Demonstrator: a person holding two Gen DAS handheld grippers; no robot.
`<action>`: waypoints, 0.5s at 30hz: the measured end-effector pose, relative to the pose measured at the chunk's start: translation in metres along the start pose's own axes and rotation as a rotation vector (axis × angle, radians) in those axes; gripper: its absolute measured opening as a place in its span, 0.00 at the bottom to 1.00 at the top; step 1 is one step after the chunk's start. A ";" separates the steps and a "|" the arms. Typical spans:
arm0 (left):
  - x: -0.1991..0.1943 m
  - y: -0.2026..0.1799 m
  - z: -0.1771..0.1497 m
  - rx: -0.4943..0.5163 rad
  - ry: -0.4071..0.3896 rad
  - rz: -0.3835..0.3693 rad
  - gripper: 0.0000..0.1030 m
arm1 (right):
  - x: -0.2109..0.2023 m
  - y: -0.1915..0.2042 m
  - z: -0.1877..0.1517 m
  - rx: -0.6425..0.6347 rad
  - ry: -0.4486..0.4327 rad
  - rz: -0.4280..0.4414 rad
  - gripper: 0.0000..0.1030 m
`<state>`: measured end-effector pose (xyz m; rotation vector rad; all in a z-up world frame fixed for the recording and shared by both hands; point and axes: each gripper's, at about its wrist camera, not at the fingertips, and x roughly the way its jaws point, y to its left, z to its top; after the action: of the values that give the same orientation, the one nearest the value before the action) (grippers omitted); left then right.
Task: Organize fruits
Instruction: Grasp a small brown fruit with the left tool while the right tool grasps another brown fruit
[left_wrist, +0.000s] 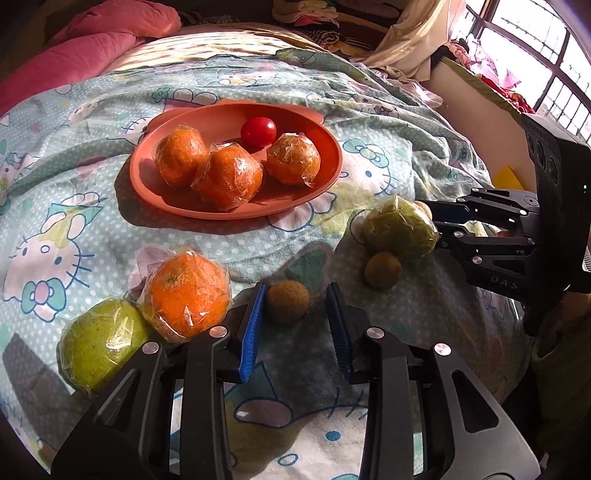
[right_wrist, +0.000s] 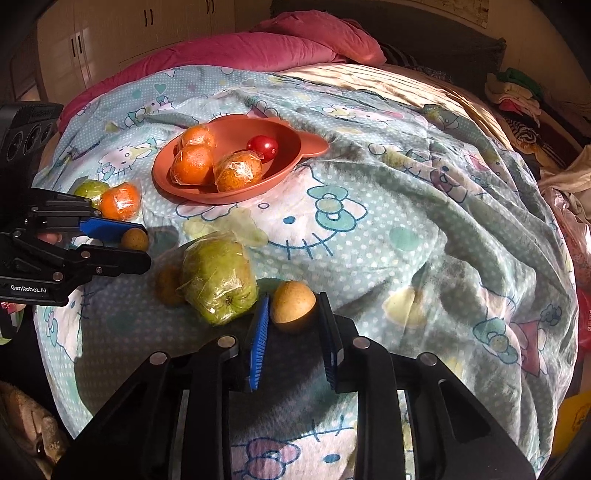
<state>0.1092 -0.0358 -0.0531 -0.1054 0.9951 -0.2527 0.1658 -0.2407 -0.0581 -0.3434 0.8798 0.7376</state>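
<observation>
Closing on two small brown fruits at once, both claws sit low over the patterned bedspread (left_wrist: 92, 206), so the step in hand looks like a paired pick-up. The left claw (left_wrist: 295, 306) has its blue pads nearly together around a small brown fruit (left_wrist: 288, 301); the left pad touches it, while in its own view a sliver of gap shows at the right pad, so the hold may not yet be firm. The right claw (right_wrist: 293, 314) is pinched on a second brown fruit (right_wrist: 293, 304), both pads pressing its sides. The orange plate (left_wrist: 147, 173) lies further up the bed, well apart from both claws, and already holds three wrapped oranges (left_wrist: 229, 177) and a red tomato (left_wrist: 258, 132). Still loose on the bedspread are a wrapped orange (left_wrist: 188, 295) touching a wrapped green pear (left_wrist: 99, 343), another wrapped green pear (right_wrist: 219, 277), and a third brown fruit (left_wrist: 382, 269). The next move, as I judge it, calls for lifting both fruits clear without nudging the pear just beside the right claw, then carrying them to the plate.
</observation>
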 end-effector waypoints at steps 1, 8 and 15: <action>0.000 0.000 0.000 0.003 -0.001 0.004 0.21 | -0.002 -0.002 0.000 0.013 -0.005 0.000 0.23; 0.001 0.002 0.002 0.000 -0.005 0.000 0.16 | -0.008 -0.007 -0.002 0.055 -0.022 0.004 0.23; -0.009 0.002 0.003 -0.005 -0.016 -0.029 0.16 | -0.016 -0.011 -0.004 0.084 -0.042 0.010 0.23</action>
<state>0.1076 -0.0319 -0.0440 -0.1262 0.9789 -0.2752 0.1645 -0.2578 -0.0481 -0.2486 0.8700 0.7123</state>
